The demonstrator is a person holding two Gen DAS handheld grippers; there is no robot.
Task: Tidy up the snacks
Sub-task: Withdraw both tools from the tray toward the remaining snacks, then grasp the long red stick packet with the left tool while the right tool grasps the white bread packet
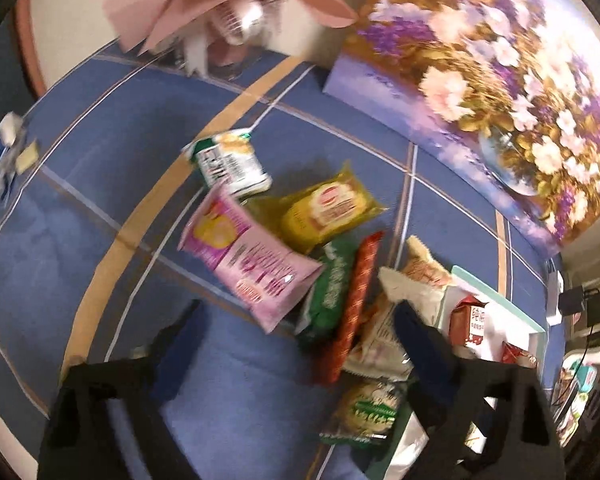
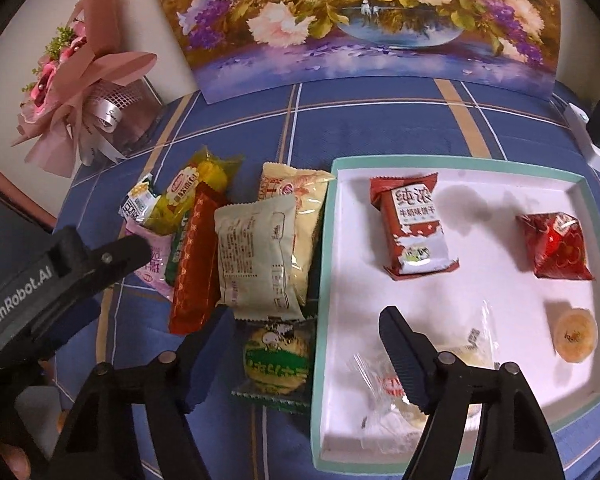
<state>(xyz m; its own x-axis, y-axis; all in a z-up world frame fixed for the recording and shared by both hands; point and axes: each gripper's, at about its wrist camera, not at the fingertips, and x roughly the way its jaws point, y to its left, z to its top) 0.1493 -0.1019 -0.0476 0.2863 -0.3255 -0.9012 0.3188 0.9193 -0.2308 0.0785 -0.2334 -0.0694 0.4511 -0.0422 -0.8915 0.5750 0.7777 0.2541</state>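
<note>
A: Item one, the tray?

B: A white tray with a pale green rim [image 2: 452, 159] lay on the blue checked tabletop [image 2: 380, 120]. Inside it were a red milk-biscuit packet [image 2: 414, 226], a red pyramid-shaped packet [image 2: 556, 246], a small round yellow snack [image 2: 575, 334], and a clear-wrapped snack [image 2: 384, 392] at the near end.

A: And the unsorted lot?

B: Piled just left of the tray, overlapping: a cream packet [image 2: 260, 258] on top of a pale yellow packet [image 2: 306, 216], a long red bar [image 2: 194, 264], a green packet [image 1: 332, 292], a pink packet [image 1: 248, 260], a yellow packet [image 1: 328, 210] and a green-and-white packet [image 1: 230, 166] farthest out. A round cake in a green wrapper [image 2: 276, 364] sat nearest, beside the tray's rim.

A: Claws?

B: The right claw [image 2: 300, 360] stood apart, empty, one finger over the tabletop beside the green-wrapped cake, the other over the tray's near end. The left claw [image 1: 296, 344] was also apart and empty, hanging over the pile's near edge; the view from it was blurred.

A: Background?

B: A flower painting [image 2: 360, 12] propped at the rear, a pink bouquet [image 2: 84, 92] at the rear left.
</note>
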